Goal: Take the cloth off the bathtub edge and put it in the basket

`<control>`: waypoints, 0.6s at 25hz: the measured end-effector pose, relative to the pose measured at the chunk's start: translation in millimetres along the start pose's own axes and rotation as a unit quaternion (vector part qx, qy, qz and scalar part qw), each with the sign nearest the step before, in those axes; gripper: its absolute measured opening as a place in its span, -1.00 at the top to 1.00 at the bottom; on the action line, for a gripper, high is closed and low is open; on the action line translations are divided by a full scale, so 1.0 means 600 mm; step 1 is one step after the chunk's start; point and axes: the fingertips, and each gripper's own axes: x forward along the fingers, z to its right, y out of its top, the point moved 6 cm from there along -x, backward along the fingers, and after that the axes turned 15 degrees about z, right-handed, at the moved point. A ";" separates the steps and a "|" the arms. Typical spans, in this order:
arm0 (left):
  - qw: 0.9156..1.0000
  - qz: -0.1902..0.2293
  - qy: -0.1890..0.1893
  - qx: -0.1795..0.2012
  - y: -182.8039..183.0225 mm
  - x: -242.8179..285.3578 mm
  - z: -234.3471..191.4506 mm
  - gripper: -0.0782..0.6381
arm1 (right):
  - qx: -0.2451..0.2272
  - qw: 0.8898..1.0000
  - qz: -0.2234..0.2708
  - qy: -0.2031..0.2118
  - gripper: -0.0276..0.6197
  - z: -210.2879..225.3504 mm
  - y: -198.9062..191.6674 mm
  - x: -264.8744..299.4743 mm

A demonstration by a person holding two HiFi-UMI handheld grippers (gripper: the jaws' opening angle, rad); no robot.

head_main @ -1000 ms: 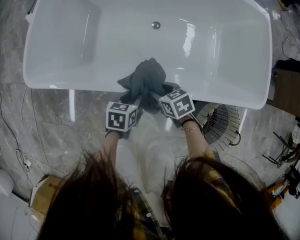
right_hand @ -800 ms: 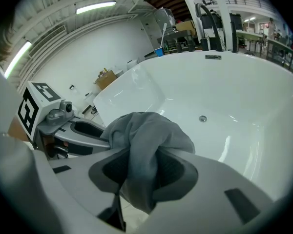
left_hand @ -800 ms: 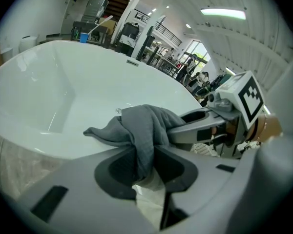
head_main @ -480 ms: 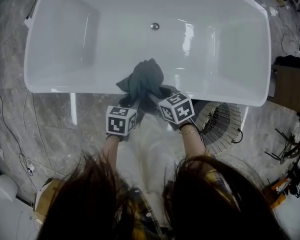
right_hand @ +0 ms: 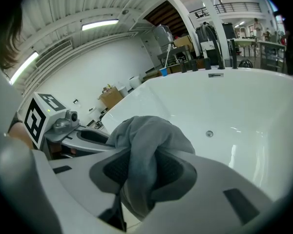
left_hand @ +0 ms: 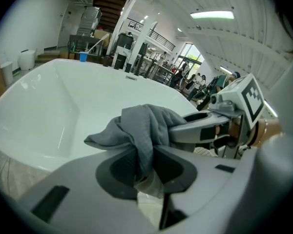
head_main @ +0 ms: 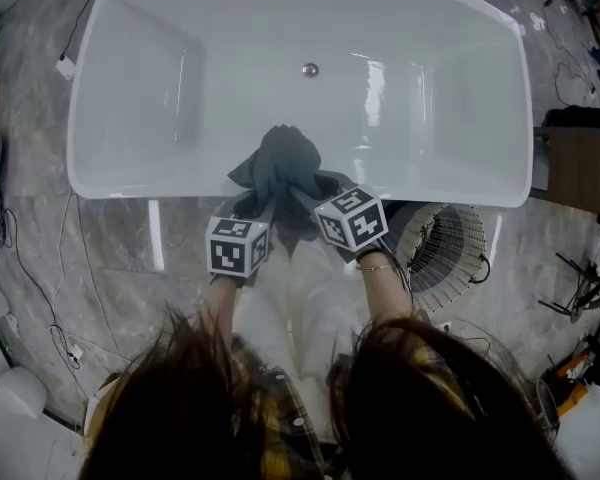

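A dark grey cloth (head_main: pixel 280 168) hangs bunched over the near rim of the white bathtub (head_main: pixel 160 190). My left gripper (head_main: pixel 263 206) pinches its left side and my right gripper (head_main: pixel 306 200) its right side, close together. In the left gripper view the cloth (left_hand: pixel 146 123) is squeezed between the dark pads, and the jaws of my left gripper (left_hand: pixel 144 162) have just closed on it. The right gripper view shows the same: the cloth (right_hand: pixel 146 135) is clamped in my right gripper (right_hand: pixel 141 172), whose jaws have also just closed. The wire basket (head_main: pixel 450 253) stands on the floor to the right, below the tub.
A marble floor (head_main: pixel 110 258) surrounds the tub, with cables (head_main: pixel 40 298) at the left. A wooden cabinet (head_main: pixel 580 173) and stands sit at the right. The person's hair and arms fill the bottom of the head view. The tub drain (head_main: pixel 310 69) lies beyond the cloth.
Both grippers have risen a little with the cloth held between them, and the cloth has lifted off the tub's near rim and bunched tighter.
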 end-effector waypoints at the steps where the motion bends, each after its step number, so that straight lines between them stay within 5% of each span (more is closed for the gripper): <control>1: 1.000 0.003 -0.002 0.005 0.011 -0.008 0.000 0.52 | -0.001 1.000 0.006 -0.001 0.49 -0.007 0.010 -0.003; 15: 0.994 0.061 -0.062 0.059 0.155 -0.111 0.059 0.52 | -0.017 0.994 0.091 -0.055 0.49 -0.097 0.149 -0.109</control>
